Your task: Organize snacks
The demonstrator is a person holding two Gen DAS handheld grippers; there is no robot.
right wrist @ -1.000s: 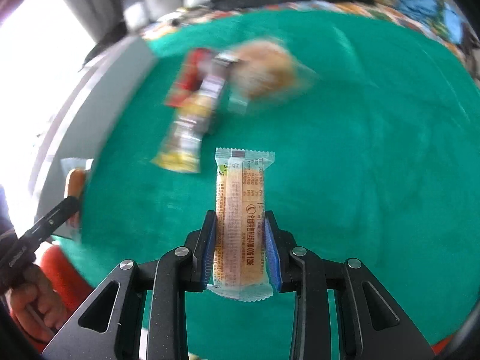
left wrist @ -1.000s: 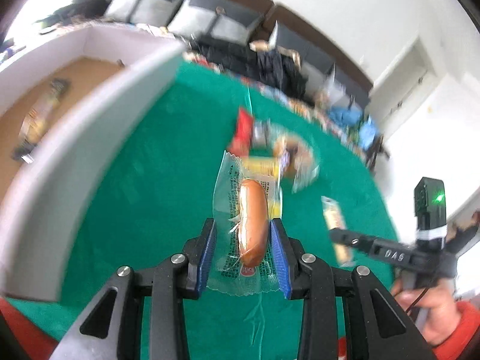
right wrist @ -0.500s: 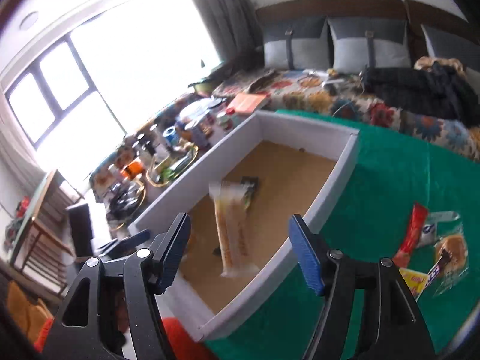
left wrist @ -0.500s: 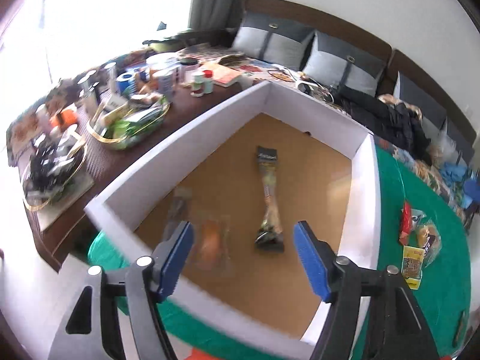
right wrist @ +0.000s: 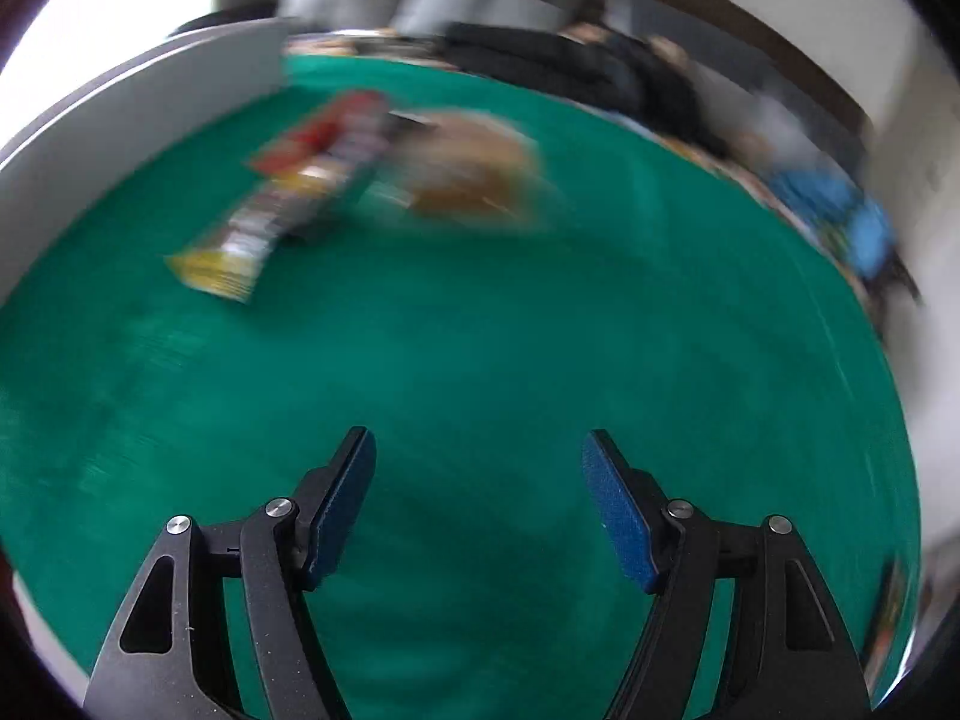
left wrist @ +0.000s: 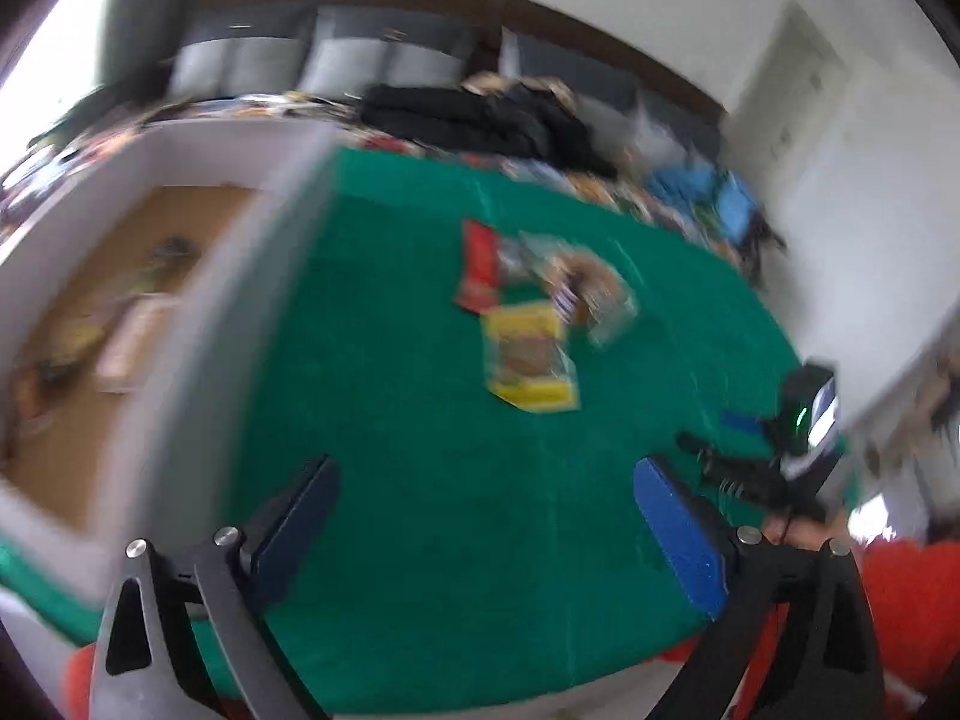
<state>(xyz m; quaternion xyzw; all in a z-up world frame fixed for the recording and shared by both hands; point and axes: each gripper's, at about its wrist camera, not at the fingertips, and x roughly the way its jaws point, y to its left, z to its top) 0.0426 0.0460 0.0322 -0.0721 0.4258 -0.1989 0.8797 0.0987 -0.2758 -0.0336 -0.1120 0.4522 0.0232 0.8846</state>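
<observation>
Meanwhile, both the left gripper [left wrist: 486, 474] and right gripper [right wrist: 478, 450] hang spread apart and empty above the green felt tabletop [right wrist: 480, 360]; blurred wrapped snacks [left wrist: 528, 312] lie beside the white-walled cardboard box [left wrist: 198, 312].

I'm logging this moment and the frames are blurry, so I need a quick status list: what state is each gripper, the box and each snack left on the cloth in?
Left gripper: open, holding nothing.
Right gripper: open, holding nothing.
White-walled cardboard box: open-topped, blurred packets lying on its brown floor.
Yellow flat snack packet: lying on the green cloth.
Red snack wrapper: lying flat beside the yellow packet.
Clear-wrapped round brown pastry: lying on the cloth, sealing not readable.
</observation>
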